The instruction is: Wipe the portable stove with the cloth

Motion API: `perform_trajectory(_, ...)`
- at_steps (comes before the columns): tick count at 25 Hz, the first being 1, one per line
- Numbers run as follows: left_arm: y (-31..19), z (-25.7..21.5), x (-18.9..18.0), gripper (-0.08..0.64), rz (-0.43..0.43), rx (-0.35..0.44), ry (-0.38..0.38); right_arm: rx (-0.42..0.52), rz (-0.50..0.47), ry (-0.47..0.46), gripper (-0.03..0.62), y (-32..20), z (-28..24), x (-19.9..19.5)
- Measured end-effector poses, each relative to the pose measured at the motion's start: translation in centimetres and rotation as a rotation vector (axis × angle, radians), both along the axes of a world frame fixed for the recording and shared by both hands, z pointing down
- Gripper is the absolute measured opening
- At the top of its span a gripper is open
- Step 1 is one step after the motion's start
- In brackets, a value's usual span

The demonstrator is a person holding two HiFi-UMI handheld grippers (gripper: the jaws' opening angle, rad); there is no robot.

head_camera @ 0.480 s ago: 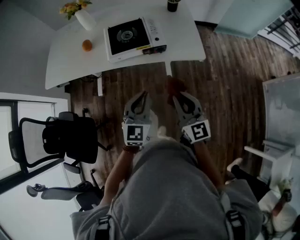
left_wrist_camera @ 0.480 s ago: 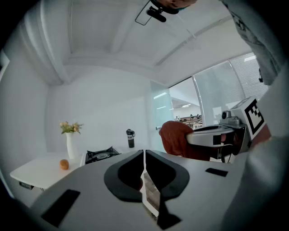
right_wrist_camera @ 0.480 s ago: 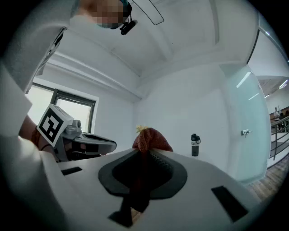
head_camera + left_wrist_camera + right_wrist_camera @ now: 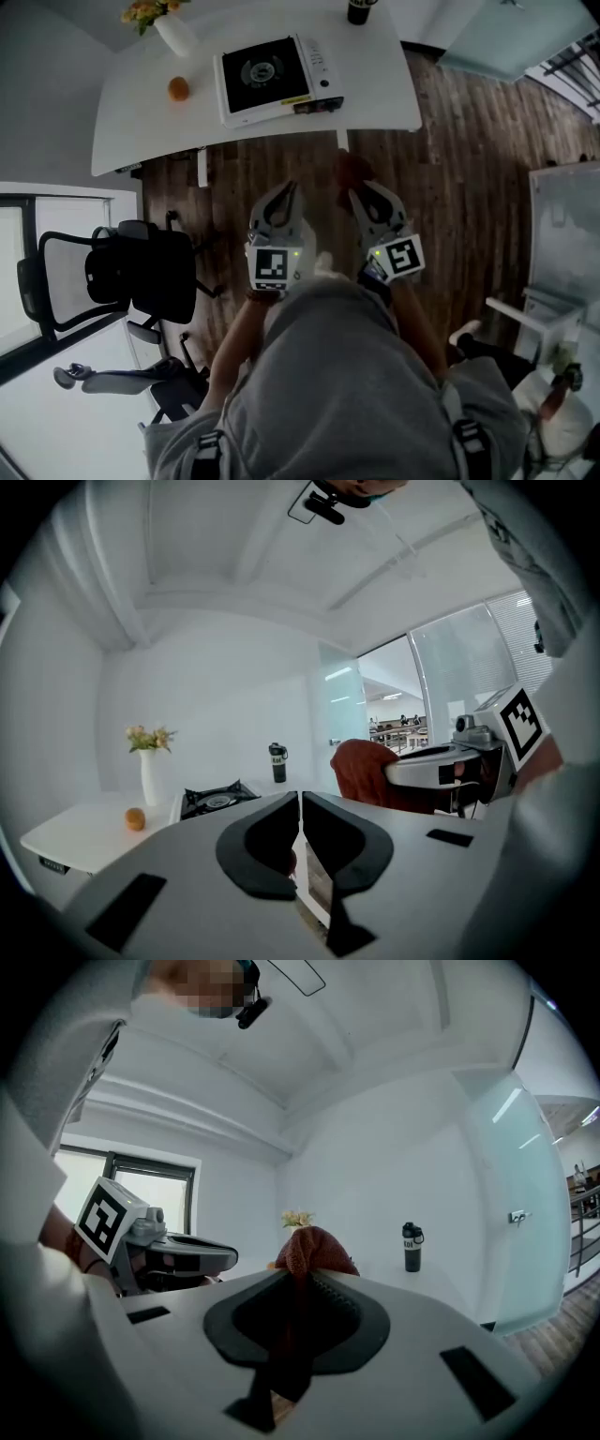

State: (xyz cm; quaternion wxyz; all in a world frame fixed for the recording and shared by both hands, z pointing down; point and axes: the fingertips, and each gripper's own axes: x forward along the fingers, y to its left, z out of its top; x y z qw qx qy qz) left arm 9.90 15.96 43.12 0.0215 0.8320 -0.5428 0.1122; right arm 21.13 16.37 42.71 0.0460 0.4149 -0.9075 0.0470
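Note:
The portable stove [image 4: 277,77], white with a black top and a round burner, sits on the white table [image 4: 141,122] ahead of me; it shows in the left gripper view too [image 4: 216,799]. My right gripper [image 4: 356,187] is shut on a rust-red cloth [image 4: 351,169], which bunches up past its tips [image 4: 314,1251]. My left gripper [image 4: 286,190] is shut with nothing in it [image 4: 299,803]. Both grippers hang side by side above the wooden floor, short of the table's near edge.
On the table stand a white vase with flowers [image 4: 169,33], an orange fruit [image 4: 177,89] and a dark bottle [image 4: 358,9]. Black office chairs [image 4: 131,272] stand to my left. A glass partition [image 4: 497,33] lies to the right.
The view has shifted slightly, the table and stove now sitting a bit nearer and to the right. Both grippers hold the same pose, the cloth still in the right one.

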Motion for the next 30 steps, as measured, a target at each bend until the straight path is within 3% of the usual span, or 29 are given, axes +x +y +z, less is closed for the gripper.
perform_trajectory(16, -8.6, -0.6, -4.0, 0.038, -0.051, -0.007, 0.046, -0.043, -0.049, 0.056, 0.061, -8.7, -0.1, -3.3)
perform_trajectory(20, -10.9, -0.9, -4.7, 0.038, -0.041, 0.032, 0.046, -0.071, -0.029, 0.065, 0.061, -10.9, 0.1, -3.4)
perform_trajectory(30, -16.7, -0.9, -9.2, 0.037, -0.069, 0.036, 0.055, -0.05, 0.02, 0.144, 0.061, -16.9, 0.8, -3.6)
